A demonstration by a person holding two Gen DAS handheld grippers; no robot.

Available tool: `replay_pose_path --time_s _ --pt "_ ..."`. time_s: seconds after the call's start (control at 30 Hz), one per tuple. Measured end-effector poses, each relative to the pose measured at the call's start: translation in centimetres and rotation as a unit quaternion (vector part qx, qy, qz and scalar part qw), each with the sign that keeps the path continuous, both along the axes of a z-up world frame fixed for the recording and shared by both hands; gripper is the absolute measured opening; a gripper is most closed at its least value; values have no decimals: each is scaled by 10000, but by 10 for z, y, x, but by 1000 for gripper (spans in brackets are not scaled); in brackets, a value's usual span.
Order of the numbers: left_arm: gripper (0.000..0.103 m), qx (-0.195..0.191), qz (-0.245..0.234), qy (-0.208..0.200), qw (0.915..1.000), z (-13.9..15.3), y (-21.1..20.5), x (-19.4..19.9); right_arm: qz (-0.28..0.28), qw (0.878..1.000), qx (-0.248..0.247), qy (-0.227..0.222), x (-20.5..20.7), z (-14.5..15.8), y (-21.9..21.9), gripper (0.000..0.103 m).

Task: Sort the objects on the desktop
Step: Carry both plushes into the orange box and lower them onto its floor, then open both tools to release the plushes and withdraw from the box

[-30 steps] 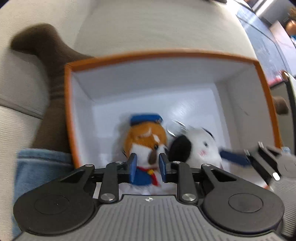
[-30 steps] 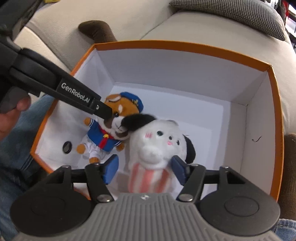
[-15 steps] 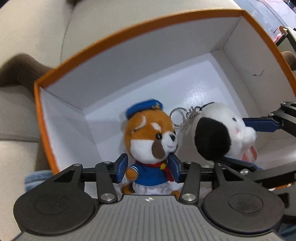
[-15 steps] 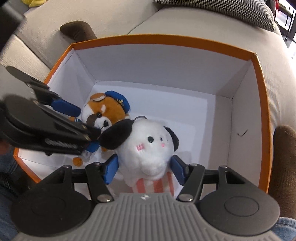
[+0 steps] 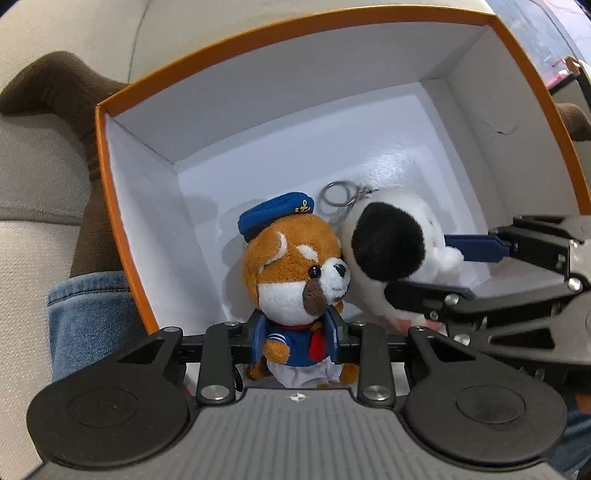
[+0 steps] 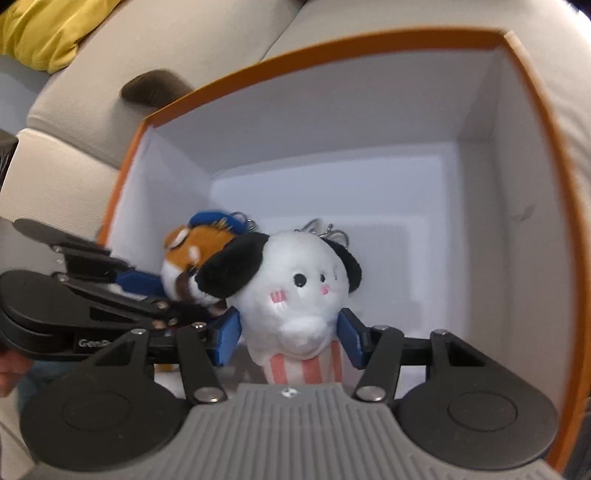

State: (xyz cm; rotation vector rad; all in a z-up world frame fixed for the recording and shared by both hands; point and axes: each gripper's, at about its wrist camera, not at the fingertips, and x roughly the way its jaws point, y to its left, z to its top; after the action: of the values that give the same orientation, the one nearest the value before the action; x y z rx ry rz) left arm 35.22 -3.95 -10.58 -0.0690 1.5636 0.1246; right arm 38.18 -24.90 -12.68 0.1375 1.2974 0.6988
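Note:
An orange-rimmed box point(image 5: 295, 103) with white walls point(image 6: 332, 122) holds two keyring plush toys standing side by side. My left gripper point(image 5: 297, 332) points down into the box. Its jaws are closing and the blue pads press on the torso of the brown sailor plush point(image 5: 291, 266) with a blue cap. In the right wrist view, my right gripper point(image 6: 288, 339) is closing too, its pads against both sides of the white dog plush point(image 6: 295, 288) with black ears and a striped body. The two toys' heads touch. The right gripper's fingers point(image 5: 476, 246) reach in from the right.
The box sits on a beige sofa point(image 5: 40, 173). A person's leg in jeans point(image 5: 88, 314) with a brown sock point(image 5: 62, 92) lies against its left wall. A yellow cushion point(image 6: 44, 29) is at the far left. The far half of the box floor point(image 6: 369, 206) is bare.
My left gripper let go at the sailor plush's head, widened, then closed lower on its torso. The right gripper narrowed onto the white dog plush and rolled; both toys now stand more upright.

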Motion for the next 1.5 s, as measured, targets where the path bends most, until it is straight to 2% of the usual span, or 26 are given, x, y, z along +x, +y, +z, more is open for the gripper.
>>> replay_pose_path --time_s 0.1,0.23,0.3,0.4,0.53,0.63,0.7,0.8,0.87,0.93,0.97,1.03,1.07,1.2,1.3,1.43,1.5 --pt "37 81 33 60 9999 -3 1 2 -10 10000 19 48 0 -1 4 57" --pt "39 -41 20 -91 9999 6 3 -2 -108 9994 176 273 3 -4 -2 57" --pt "54 40 21 -193 9998 16 5 -7 -130 9994 172 267 4 -5 -1 57" --pt "57 -43 -122 -428 9990 37 11 -20 -147 9995 127 239 2 -5 3 57" --pt "57 -122 -173 -1014 9946 67 21 -40 -165 9995 134 224 -1 -4 9 57" --pt "57 121 17 -1519 9883 79 32 -59 -167 9998 89 115 -2 -3 15 56" --pt "57 179 167 -1614 9866 78 37 -69 -215 9997 70 56 -2 -2 19 56" --pt "57 -228 403 -1503 9876 62 58 -73 -174 9998 72 96 -1 -5 26 55" --pt "57 -380 438 -1467 9875 50 59 -76 -119 9994 161 280 -1 -6 34 51" --pt "48 -412 413 -1484 9872 42 60 -72 -95 9980 251 564 -3 -9 37 50" --pt "39 -441 374 -1478 9873 39 60 -71 -83 9981 207 570 -5 -8 39 50" --pt "30 -530 315 -1438 9877 32 60 -70 -77 9984 158 538 -6 -6 42 50" --pt "21 -598 267 -1426 9876 29 59 -69 -100 9982 158 569 -6 -6 42 49" --pt "21 -330 -97 -1445 9889 32 51 -76 -121 9981 131 589 -10 -7 42 49" --pt "16 -124 -342 -1387 9897 37 47 -76 8 9986 48 535 -16 -9 47 48" --pt "17 -40 -556 -1341 9894 36 46 -74 -69 9980 68 619 -18 -13 51 48" --pt "17 -80 -509 -1379 9891 34 46 -74 -59 9981 35 605 -18 -11 51 50"
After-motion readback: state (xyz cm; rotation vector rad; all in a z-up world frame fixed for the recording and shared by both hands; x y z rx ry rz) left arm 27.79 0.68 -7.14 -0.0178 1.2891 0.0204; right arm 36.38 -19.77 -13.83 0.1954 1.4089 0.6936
